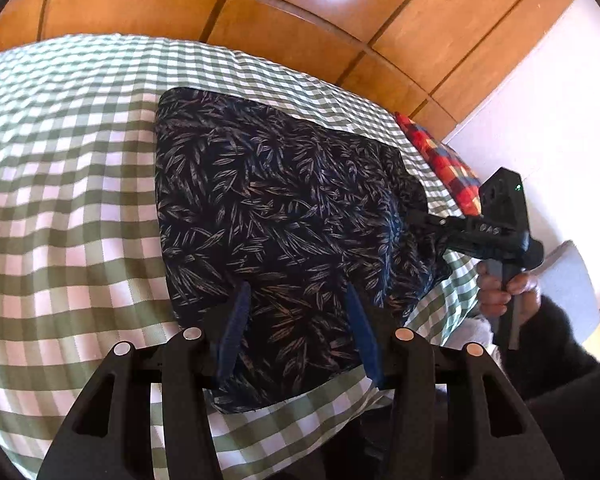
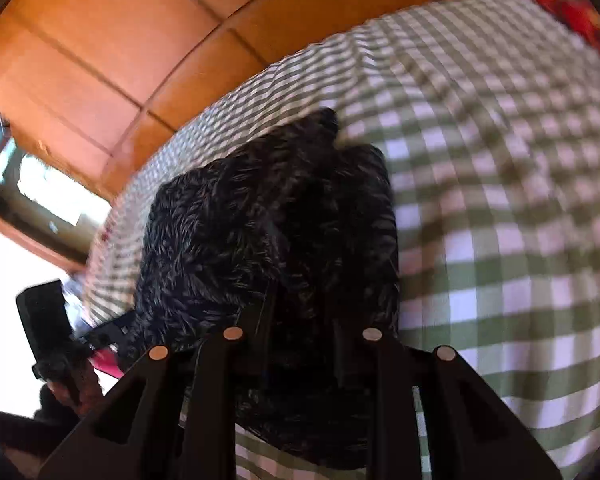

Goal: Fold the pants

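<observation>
The dark blue pants (image 1: 268, 216) with a pale leaf print lie folded on a green-and-white checked bedsheet (image 1: 60, 208). My left gripper (image 1: 296, 296) is open, its blue fingers (image 1: 236, 320) spread over the pants' near part. In the left wrist view my right gripper (image 1: 424, 216) reaches into the pants' right edge, its tips hidden in the cloth. In the blurred right wrist view the pants (image 2: 236, 216) fill the middle and my right gripper (image 2: 300, 312) hovers over them, jaws apart. The left gripper (image 2: 56, 332) shows at the left there.
A wooden panelled headboard or wardrobe (image 1: 260, 8) stands behind the bed. A red, blue and yellow checked pillow (image 1: 444, 160) lies at the bed's far right. A white wall (image 1: 560, 120) is to the right. A window (image 2: 48, 196) shows at left.
</observation>
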Available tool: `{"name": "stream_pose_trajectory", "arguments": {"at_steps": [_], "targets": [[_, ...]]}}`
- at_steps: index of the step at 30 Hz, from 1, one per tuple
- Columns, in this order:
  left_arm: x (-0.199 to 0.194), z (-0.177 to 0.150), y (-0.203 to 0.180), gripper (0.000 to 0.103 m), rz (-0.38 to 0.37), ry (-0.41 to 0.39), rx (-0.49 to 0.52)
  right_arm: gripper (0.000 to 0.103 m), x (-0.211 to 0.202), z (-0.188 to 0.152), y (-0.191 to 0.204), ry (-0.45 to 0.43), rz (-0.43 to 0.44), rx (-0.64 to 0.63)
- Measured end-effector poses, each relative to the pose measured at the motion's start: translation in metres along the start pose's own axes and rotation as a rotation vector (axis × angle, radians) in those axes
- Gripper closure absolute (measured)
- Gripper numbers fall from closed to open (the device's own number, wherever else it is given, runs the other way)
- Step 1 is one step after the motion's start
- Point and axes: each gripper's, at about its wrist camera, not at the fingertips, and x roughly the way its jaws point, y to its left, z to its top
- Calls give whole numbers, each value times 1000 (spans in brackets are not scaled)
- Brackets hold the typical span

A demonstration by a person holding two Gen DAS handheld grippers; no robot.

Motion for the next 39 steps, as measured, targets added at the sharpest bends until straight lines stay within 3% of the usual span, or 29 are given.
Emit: {"name": "stream_pose_trajectory", "arguments": {"at_steps": [2, 4, 8, 9, 12, 16, 20, 25, 29, 32, 36, 39], "targets": [[7, 6, -1, 55, -12, -8, -10, 77, -5, -1, -4, -2, 44, 26], [1, 6, 4, 55, -34, -24, -36, 50, -15, -4, -6, -3, 105, 66], [-14, 8, 5, 55, -61, -61, -62, 48, -24, -15, 3, 10, 83, 42], [-16, 8, 5, 55, -55, -64, -60, 48, -22, -18, 3, 18, 62, 37], [-20, 7, 1, 55, -42, -57, -30, 68, -15, -22, 10, 11, -2, 36], [-12, -10, -10, 55, 26, 20, 74, 89, -30, -26, 22, -26, -50, -19], [-2, -21, -28, 54, 120, 24, 184, 90, -26, -38, 19, 5, -135, -74], [-8, -17, -29, 54, 140, 0, 164, 90, -18, -47, 5, -16, -119, -37], [-24, -4, -32, 54, 241, -63, 143, 87, -19, -45, 10, -13, -142, -59], [-27, 5, -30, 54, 345, -77, 132, 76, -22, -41, 19, -14, -165, -70], [-21, 14, -23, 54, 394, -65, 98, 42, -38, -29, 34, -62, -212, -99], [-19, 15, -20, 54, 401, -60, 89, 41, -41, -16, 44, -101, -211, -95]]}}
